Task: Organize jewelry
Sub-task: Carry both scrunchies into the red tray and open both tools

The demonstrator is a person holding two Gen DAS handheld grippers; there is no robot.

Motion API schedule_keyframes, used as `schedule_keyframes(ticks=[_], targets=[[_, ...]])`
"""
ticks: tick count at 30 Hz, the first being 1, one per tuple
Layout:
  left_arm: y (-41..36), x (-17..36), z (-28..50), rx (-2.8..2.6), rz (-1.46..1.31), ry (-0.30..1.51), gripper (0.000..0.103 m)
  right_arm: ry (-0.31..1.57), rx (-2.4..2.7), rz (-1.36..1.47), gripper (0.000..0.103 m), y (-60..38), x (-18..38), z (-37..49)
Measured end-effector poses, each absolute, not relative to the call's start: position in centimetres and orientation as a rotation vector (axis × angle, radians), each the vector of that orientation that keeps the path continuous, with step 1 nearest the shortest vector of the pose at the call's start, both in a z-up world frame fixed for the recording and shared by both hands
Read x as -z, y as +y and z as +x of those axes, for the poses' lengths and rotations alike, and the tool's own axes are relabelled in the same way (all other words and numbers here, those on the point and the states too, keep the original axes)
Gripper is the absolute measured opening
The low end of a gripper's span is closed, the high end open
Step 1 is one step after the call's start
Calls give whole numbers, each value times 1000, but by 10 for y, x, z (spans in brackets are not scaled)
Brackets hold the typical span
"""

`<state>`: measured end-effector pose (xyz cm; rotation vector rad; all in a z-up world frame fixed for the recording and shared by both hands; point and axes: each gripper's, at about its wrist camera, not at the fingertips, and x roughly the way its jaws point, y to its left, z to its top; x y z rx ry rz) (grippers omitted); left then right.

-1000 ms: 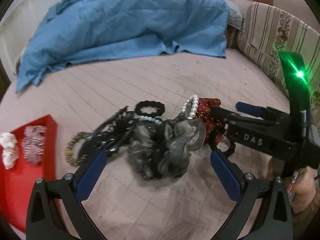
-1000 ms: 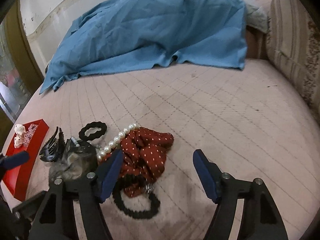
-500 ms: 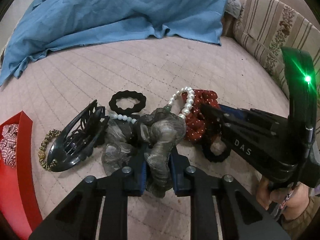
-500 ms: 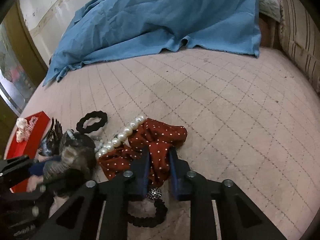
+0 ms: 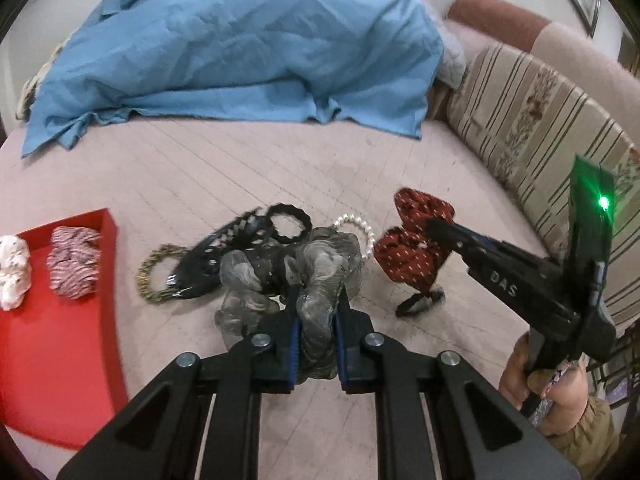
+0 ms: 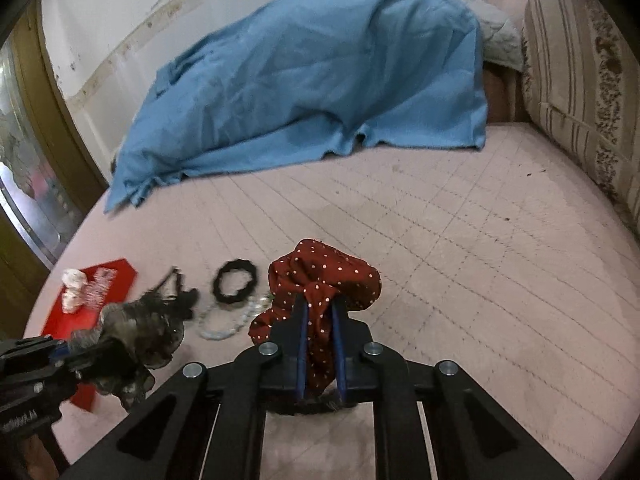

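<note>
Grippers point(image 5: 316, 312) point(image 6: 320, 320) clamping grey scrunchie point(image 5: 320, 272), red scrunchie point(image 6: 320, 284), apparently lifted

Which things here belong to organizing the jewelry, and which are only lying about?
Job: grey scrunchie, red dotted scrunchie, pearl bracelet, black claw clip, black hair tie, gold hair tie, red tray.

Lying about: blue sheet, striped cushion.

Left gripper point(image 5: 316, 312) — jaws just clamped; right gripper point(image 6: 320, 316) likewise, both angled down.

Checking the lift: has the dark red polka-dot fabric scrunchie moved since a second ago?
Yes. The dark red polka-dot fabric scrunchie, clamped in the right gripper, has risen off the pink quilted bedcover and away from the pearl bracelet.
</note>
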<state>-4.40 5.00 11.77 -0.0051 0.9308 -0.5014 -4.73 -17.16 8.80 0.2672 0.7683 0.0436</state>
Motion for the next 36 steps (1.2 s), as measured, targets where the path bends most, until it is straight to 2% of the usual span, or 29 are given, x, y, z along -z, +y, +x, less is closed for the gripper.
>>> schedule_keyframes(ticks=[10,19,28,36], targets=[[142,-134,-58,371,-71,861,14,738,-139,207,12,-113,-143,-77],[262,-116,-44,101,-110,885,14,793,-284,172,12,-30,-156,-72],[331,-87,-40,-51,-105,958,14,906,-448,152,12,82,-133,-46],[349,-74,-38,-77,-157,979,21,1025,-479,64,13,144,-88,-32]])
